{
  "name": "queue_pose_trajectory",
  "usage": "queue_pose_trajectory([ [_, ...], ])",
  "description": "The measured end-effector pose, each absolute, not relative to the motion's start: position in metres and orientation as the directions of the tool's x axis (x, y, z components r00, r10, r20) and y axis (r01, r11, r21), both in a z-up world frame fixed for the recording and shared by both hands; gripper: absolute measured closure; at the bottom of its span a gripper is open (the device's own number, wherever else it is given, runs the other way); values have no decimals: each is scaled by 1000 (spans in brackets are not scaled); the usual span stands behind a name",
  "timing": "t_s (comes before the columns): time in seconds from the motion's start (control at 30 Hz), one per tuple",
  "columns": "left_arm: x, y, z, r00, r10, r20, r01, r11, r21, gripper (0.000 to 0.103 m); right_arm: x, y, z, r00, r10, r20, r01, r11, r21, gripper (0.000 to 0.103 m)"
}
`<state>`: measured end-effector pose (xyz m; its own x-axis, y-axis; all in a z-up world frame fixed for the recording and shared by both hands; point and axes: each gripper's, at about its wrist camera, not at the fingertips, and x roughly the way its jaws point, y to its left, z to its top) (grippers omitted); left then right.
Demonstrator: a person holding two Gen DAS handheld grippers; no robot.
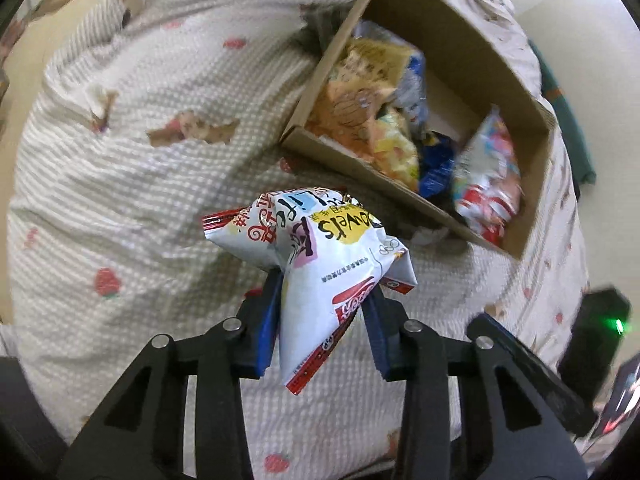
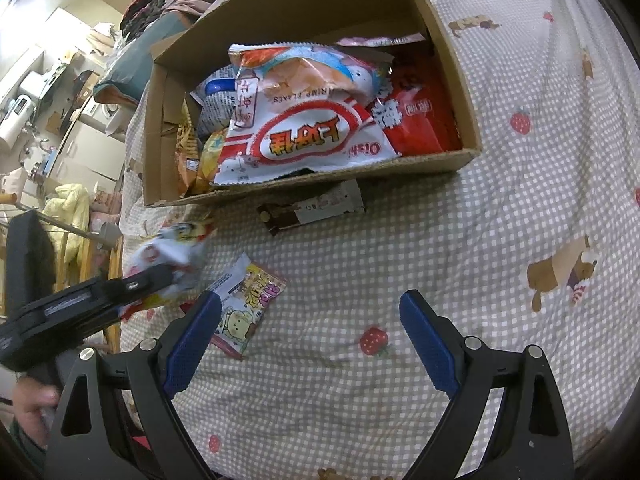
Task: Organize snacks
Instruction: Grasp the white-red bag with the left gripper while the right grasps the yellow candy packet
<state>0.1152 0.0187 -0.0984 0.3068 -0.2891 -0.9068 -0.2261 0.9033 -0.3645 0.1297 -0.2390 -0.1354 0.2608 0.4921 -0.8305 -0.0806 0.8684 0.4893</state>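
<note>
My left gripper (image 1: 324, 292) is shut on a white and red snack bag (image 1: 320, 264) and holds it above the checked bedspread, short of the cardboard box (image 1: 360, 168). The box holds several snack bags. In the right wrist view the box (image 2: 460, 156) lies ahead, with a large white and red shrimp-flakes bag (image 2: 304, 136) on top. My right gripper (image 2: 310, 320) is open and empty above the bedspread. A small pink and yellow packet (image 2: 248, 304) lies by its left finger. A brown and white bar (image 2: 316, 208) lies against the box front. The left gripper with its bag (image 2: 172, 252) shows at the left.
The checked bedspread (image 2: 440, 260) with strawberry and dog prints covers the bed. Room clutter and furniture (image 2: 60, 120) stand beyond the bed's left edge. A dark device with a green light (image 1: 600, 320) is at the right in the left wrist view.
</note>
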Motion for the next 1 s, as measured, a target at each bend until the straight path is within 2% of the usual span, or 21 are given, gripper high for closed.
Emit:
queue_pose_trajectory([
  [0.2,88,37,-71,334,-239,-912,-171,936,-308,69,124,-222,-147,151,615,-774,-47,787,616,12],
  [0.33,81,51,-74,344,-210,-915,-190,939,-287,69,127,-196,-159,98,636,-765,-5,769,639,25],
  [0.53,84,48,-81,351,-188,-917,-214,938,-274,69,135,-169,-189,70,570,-819,69,816,574,45],
  [0.77,82,46,-77,363,-217,-906,-216,926,-309,68,137,-151,-202,81,547,-833,78,830,553,54],
  [0.83,82,47,-75,370,-222,-902,-217,924,-316,68,138,-148,-201,85,540,-837,67,835,546,68],
  [0.9,82,48,-74,373,-222,-901,-220,922,-318,68,136,-146,-199,92,540,-837,65,835,546,74],
  [1.0,82,48,-74,372,-224,-901,-224,920,-321,68,130,-152,-191,94,540,-836,45,837,545,75],
])
